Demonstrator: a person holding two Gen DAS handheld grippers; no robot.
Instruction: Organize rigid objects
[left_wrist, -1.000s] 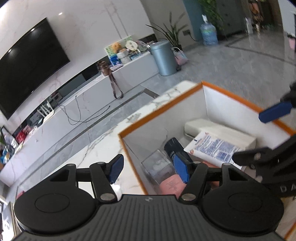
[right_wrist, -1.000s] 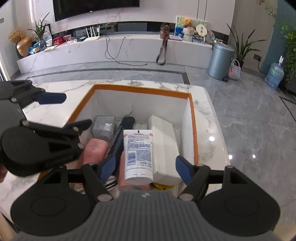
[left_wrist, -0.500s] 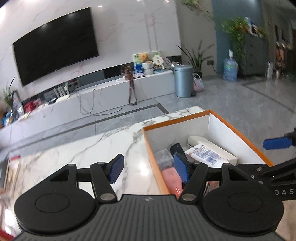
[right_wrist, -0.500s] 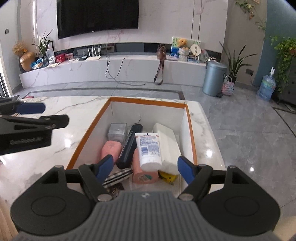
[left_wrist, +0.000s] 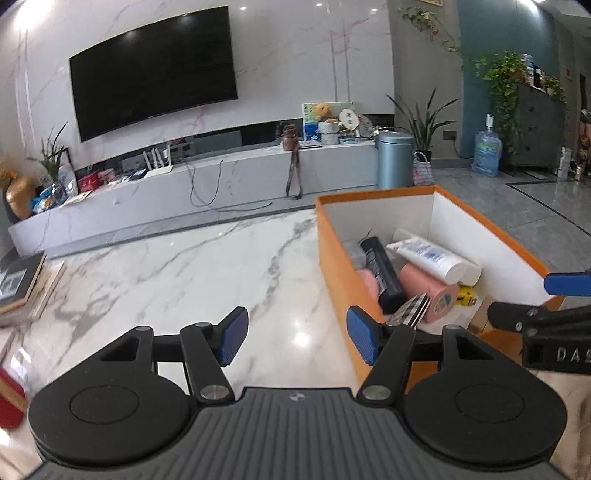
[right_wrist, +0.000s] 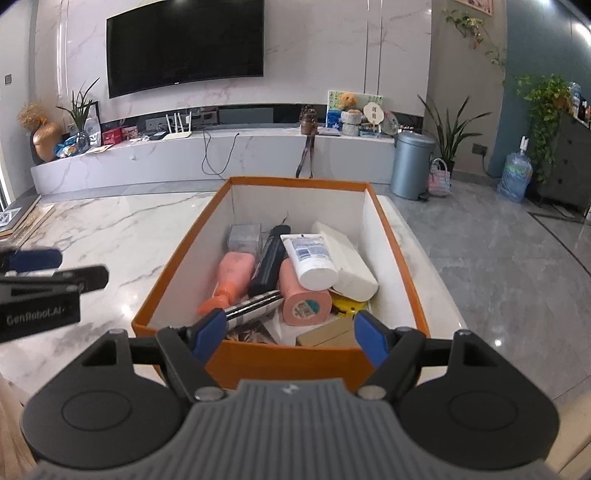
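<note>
An orange box (right_wrist: 177, 254) (left_wrist: 332, 258) with white inner walls stands on the marble table. Inside lie a white tube (right_wrist: 310, 258) (left_wrist: 428, 254), a pink roll (right_wrist: 301, 295) (left_wrist: 424, 288), a pink bottle (right_wrist: 232, 273), a black bottle (right_wrist: 269, 258) (left_wrist: 380, 269), a white block (right_wrist: 351, 266) and a clear case (right_wrist: 243, 236). My right gripper (right_wrist: 290, 330) hangs open at the box's near end, nothing between its fingers. My left gripper (left_wrist: 295, 336) is open over the bare table, just left of the box, also with nothing in it.
Books (left_wrist: 22, 280) are stacked at the table's far left edge. A red object (left_wrist: 9, 398) sits at the near left. Beyond the table are a low TV bench (right_wrist: 221, 155), a grey bin (right_wrist: 410, 166) and potted plants.
Both grippers have drawn back from the box; the whole box now shows in each view. The left one swung left over the bare table and rolled level.
</note>
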